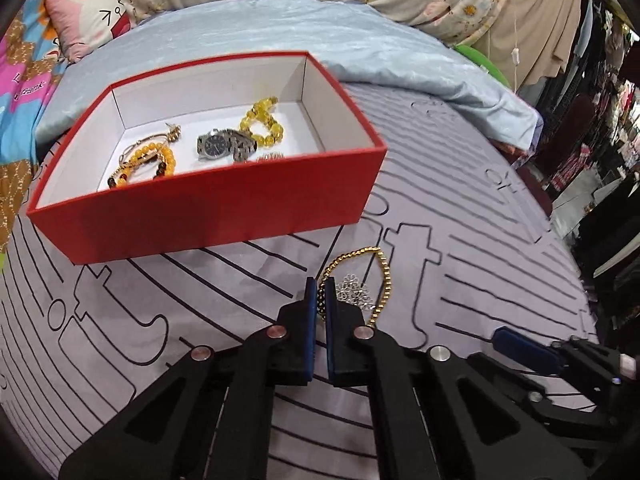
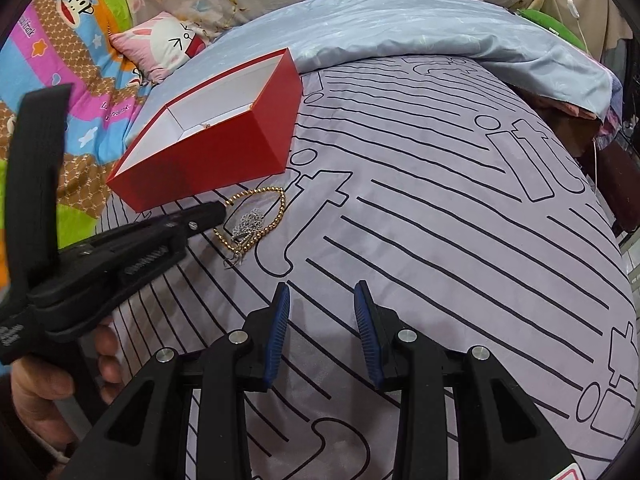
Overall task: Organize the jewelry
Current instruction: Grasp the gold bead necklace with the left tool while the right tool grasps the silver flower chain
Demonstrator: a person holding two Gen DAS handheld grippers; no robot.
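A gold bead bracelet lies on the striped bedsheet in front of a red box, with a small silver flower piece inside its loop. My left gripper is shut on the bracelet's near left side, and beads show between its blue pads. In the right wrist view the left gripper meets the bracelet beside the box. My right gripper hovers open over bare sheet with nothing between its fingers. The box holds a silver watch, a yellow bead bracelet and amber bracelets.
A light blue quilt is bunched behind the box. A pink cartoon pillow and a colourful blanket lie at the far left. Hanging clothes fill the right edge. A person's hand holds the left gripper's handle.
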